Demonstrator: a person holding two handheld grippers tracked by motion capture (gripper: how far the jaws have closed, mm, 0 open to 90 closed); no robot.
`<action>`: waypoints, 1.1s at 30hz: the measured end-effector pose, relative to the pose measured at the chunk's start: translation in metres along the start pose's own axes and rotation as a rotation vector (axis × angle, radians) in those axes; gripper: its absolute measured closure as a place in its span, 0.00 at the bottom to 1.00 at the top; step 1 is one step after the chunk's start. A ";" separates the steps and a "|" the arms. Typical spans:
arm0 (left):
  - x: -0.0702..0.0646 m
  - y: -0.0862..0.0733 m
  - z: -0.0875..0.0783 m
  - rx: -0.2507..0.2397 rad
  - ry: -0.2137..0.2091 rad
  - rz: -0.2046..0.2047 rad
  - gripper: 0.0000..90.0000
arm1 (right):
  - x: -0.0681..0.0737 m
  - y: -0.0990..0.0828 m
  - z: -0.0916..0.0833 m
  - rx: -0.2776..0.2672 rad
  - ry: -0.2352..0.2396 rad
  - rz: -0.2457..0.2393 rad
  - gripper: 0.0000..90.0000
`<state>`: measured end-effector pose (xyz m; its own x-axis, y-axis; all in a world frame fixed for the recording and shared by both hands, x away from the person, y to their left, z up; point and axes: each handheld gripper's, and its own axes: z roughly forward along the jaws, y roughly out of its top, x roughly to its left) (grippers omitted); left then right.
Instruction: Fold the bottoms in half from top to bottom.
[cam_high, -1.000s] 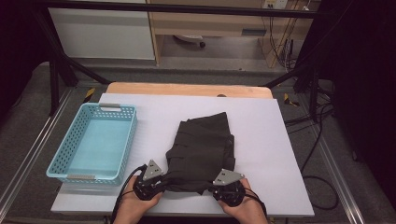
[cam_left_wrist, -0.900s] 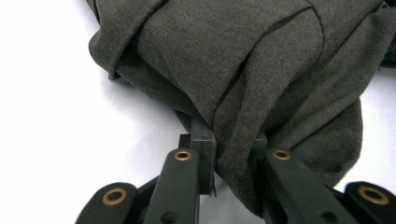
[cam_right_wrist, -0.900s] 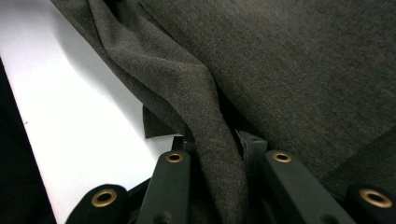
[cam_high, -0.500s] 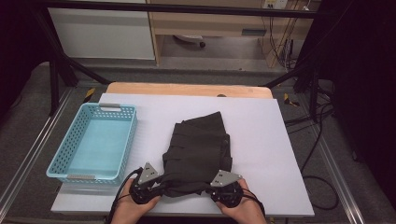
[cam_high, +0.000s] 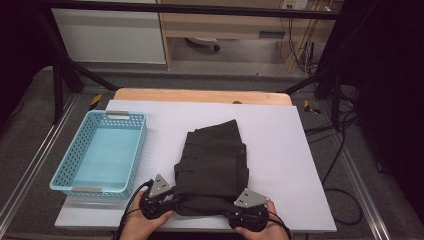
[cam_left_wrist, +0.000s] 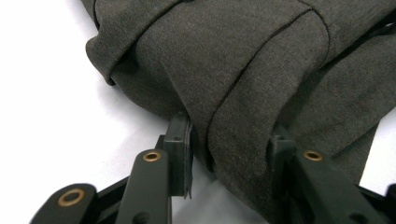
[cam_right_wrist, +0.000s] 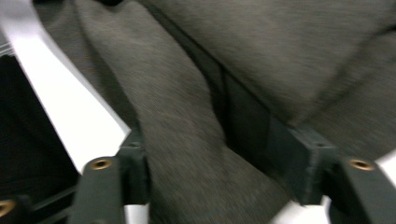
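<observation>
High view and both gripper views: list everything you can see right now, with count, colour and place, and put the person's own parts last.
Folded dark grey fabric garment: one, dark grey, middle of the table, near edge between both grippers.
Light blue perforated plastic basket: one, light blue, left side of the table, nothing in it.
White table top: one, white, with a bare wooden strip along its far edge.
Black cables: several, black, on the floor right of the table.
Left gripper: one, black, jaws have just been opening, garment edge between them.
Right gripper: one, black, jaws have just been opening, garment fold between them.
Hands: two, at the near table edge.
</observation>
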<state>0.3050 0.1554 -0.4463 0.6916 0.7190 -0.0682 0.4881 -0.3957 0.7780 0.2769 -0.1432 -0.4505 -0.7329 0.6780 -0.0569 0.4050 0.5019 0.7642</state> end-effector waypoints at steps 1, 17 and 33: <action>0.000 0.000 0.000 0.001 0.000 0.001 0.67 | -0.001 -0.001 0.000 0.005 -0.016 0.011 0.31; 0.000 0.000 0.005 -0.002 0.000 0.007 0.60 | -0.027 -0.001 0.020 0.065 -0.011 0.140 0.04; 0.002 0.001 0.011 -0.013 0.008 -0.004 0.53 | -0.024 0.009 0.023 0.028 0.039 0.059 0.59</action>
<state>0.3133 0.1504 -0.4525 0.6853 0.7252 -0.0669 0.4842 -0.3851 0.7856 0.3111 -0.1425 -0.4573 -0.7276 0.6859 0.0131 0.4629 0.4768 0.7472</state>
